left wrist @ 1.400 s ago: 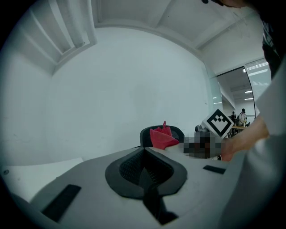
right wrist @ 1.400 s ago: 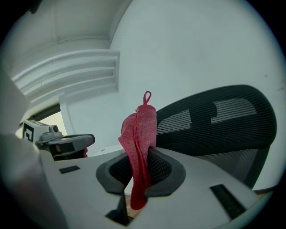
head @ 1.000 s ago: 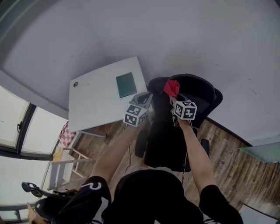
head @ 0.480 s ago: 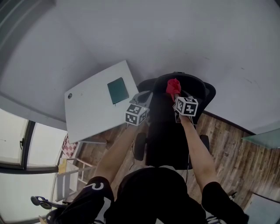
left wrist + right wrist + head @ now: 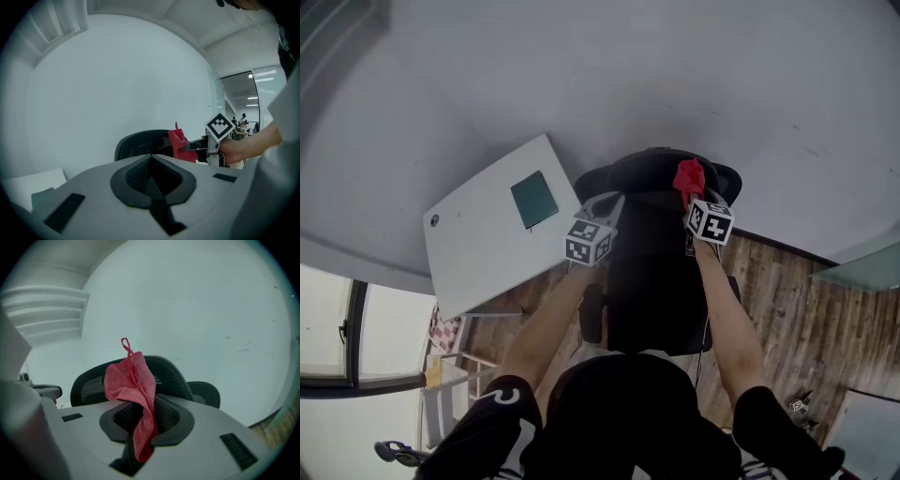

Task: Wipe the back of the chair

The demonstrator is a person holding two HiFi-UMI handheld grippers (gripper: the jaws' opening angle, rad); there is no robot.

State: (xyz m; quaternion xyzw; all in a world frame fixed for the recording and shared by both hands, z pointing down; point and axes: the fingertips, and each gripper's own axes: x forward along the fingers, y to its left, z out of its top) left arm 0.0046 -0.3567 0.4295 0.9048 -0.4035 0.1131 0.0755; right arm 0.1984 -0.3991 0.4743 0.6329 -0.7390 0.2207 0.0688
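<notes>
My right gripper (image 5: 140, 427) has its jaws closed on a red cloth (image 5: 131, 380). The cloth is pinched at the middle of the right gripper view, its loose upper part standing up above the pads and a narrow tail hanging down between them. In the head view I see that gripper (image 5: 692, 195) right of centre, the cloth (image 5: 688, 175) bunched at its tip and lying against the top edge of the chair (image 5: 652, 262).

My left gripper (image 5: 152, 180) has its jaws together with nothing between them. In the head view it (image 5: 605, 202) sits just left of the chair's upper edge, level with the right one.

The chair is black, with a mesh back that fills the centre of the head view. In the right gripper view its curved back (image 5: 173, 369) rises directly behind the cloth. In the left gripper view the back (image 5: 136, 140) shows at centre, with the cloth (image 5: 178, 144) and the right gripper (image 5: 206, 143) to its right.

Left of the chair in the head view stands a white table (image 5: 478, 244) carrying a dark green pad (image 5: 533, 199). A wooden floor (image 5: 787, 300) shows at lower right, and a pale wall (image 5: 581, 75) across the top.
</notes>
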